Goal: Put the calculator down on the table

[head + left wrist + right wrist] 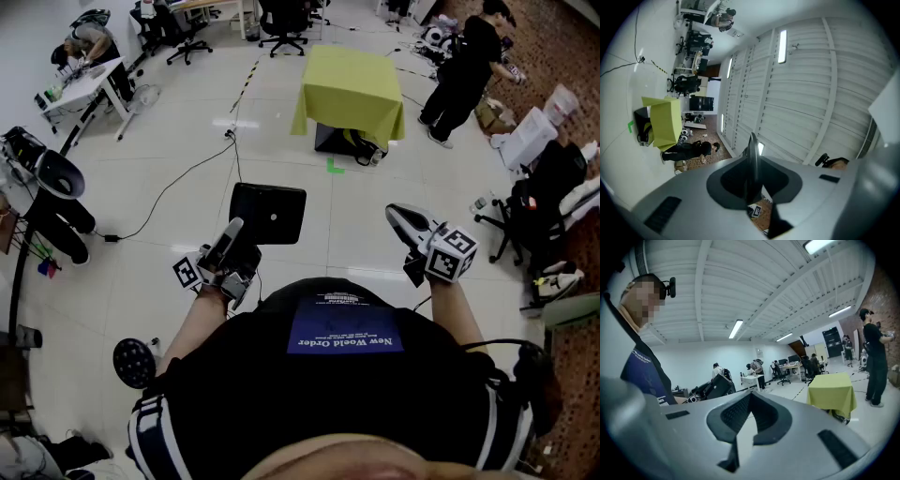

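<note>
While the left gripper [232, 230] clamps the near edge of the black calculator [268, 213], holding it in the air over the floor [187, 131], the right gripper [398, 216] hangs at the right, jaws closed together on nothing. The green-draped table [352, 84] stands far ahead, well apart.

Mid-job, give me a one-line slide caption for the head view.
Left claw grips the black calculator by its edge, well short of the yellow-draped table.

Black calculator [268, 213], yellow-green draped table [352, 84], white floor [187, 122].
</note>
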A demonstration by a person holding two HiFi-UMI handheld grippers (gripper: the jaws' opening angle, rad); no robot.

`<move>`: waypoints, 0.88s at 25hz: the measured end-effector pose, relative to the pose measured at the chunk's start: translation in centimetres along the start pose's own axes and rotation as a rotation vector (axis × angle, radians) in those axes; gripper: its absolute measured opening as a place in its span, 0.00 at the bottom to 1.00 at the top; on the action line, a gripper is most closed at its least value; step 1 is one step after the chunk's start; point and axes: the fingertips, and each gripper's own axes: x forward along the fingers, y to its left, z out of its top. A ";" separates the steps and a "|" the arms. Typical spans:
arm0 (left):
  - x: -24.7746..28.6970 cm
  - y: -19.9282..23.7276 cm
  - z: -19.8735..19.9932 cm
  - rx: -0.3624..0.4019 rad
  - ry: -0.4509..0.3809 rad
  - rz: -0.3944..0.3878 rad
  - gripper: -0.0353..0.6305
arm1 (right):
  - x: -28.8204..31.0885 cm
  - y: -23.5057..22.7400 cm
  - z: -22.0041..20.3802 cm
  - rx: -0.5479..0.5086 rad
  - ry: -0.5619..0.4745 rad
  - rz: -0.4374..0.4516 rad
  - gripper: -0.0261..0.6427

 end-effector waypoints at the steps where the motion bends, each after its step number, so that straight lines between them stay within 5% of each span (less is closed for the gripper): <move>1: -0.4 0.0 0.4 -0.001 0.004 0.007 0.17 | 0.4 0.2 -0.2 0.005 0.001 -0.002 0.02; 13: -3.0 2.4 4.6 -0.075 0.075 0.042 0.17 | 6.1 2.6 -2.0 0.048 0.047 -0.044 0.02; 22: 3.9 7.4 1.4 -0.076 0.126 0.064 0.17 | 3.8 -5.2 -2.5 0.083 0.021 -0.033 0.02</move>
